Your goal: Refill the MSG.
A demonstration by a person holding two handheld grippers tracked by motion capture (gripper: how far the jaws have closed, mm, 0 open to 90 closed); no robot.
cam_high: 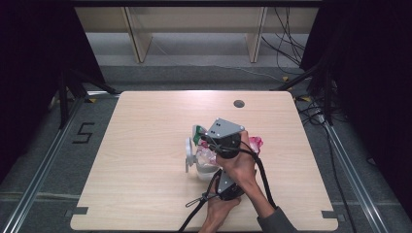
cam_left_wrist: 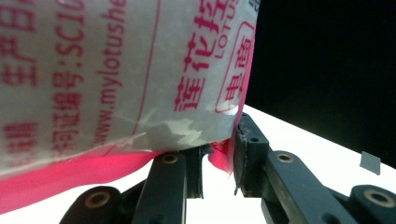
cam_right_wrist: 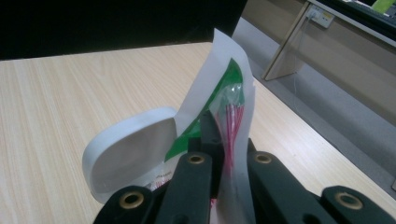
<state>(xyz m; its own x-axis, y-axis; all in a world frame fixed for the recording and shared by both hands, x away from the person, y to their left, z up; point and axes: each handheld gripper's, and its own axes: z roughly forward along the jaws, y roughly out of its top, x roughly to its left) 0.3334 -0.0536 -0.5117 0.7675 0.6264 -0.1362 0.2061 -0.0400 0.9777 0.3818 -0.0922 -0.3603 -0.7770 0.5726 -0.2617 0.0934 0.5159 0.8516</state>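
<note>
The tabletop [cam_high: 145,145] is pale wood, bare but for the small cluster at its middle where both hands work. A white container [cam_high: 190,154] with a rounded lid or rim stands there. Bunched over it is a thin plastic bag [cam_high: 206,154], whitish with a pink part [cam_high: 256,142] out to the right and a green patch [cam_high: 197,137] near the top.

Both grippers have hold of the bag. The right gripper [cam_high: 204,137], reaching over from the far side of the bundle, has its fingers pinched flat on a fold of film [cam_right_wrist: 229,116], green and red print showing through it. The left gripper [cam_high: 216,182], nearer the person, has its fingers [cam_left_wrist: 245,144] closed narrowly on the bag's pink hem [cam_left_wrist: 223,156], with the printed sheet hanging above them.

To my eye this is the step of pulling the bag open or off the container, each gripper taking one edge. The next move would call for drawing the two edges apart evenly, gently enough that the film neither tears nor slips out.

The writing, in the left gripper view, is red on white: "mylotushe…", cut off at the frame edge, a code beginning "SC1", "LOTU…" inside a rounded box, and Chinese characters I cannot read with confidence.
</note>
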